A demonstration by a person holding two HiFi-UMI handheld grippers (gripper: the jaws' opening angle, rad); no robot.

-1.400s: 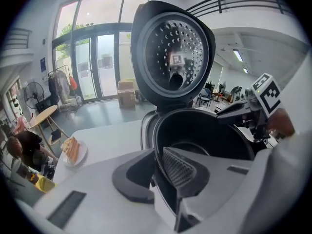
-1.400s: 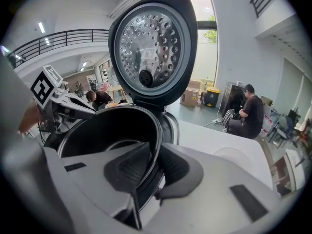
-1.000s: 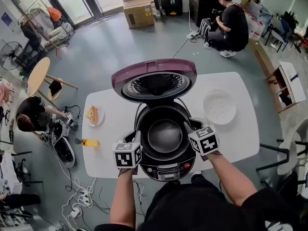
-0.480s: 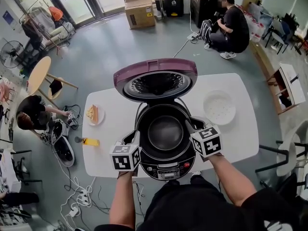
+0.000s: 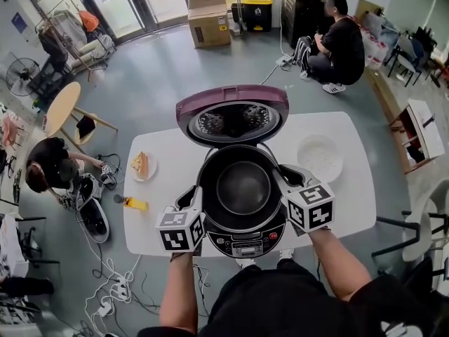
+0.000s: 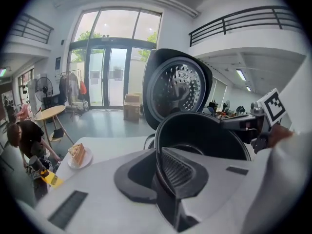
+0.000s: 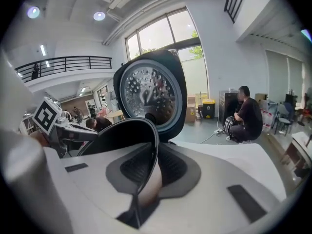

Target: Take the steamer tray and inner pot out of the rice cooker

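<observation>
Gripping the inner pot by its thin rim from both sides: pinched tight on the left edge with the left gripper, pinched tight on the right edge with the right gripper, one pad inside the wall and one outside in each case. Sitting in the well of the rice cooker, in front of the upright lid. By the look of it partly lifted, though hard to say how far clear (no view of the pot's bottom).

Straight ahead of both grippers and between them, so equally near to each. Round, so no long axis to mind, only the opening facing up.

Looks like the lifting step, with the steamer tray already out and resting on the table, to the right of the cooker and well apart from it.

Next, probably: straight up, level, both sides together, until clear of the well, then off to a bare part of the table. Worth watching for a tilt or a slip at so thin a rim, and for a knock against the lid behind.
</observation>
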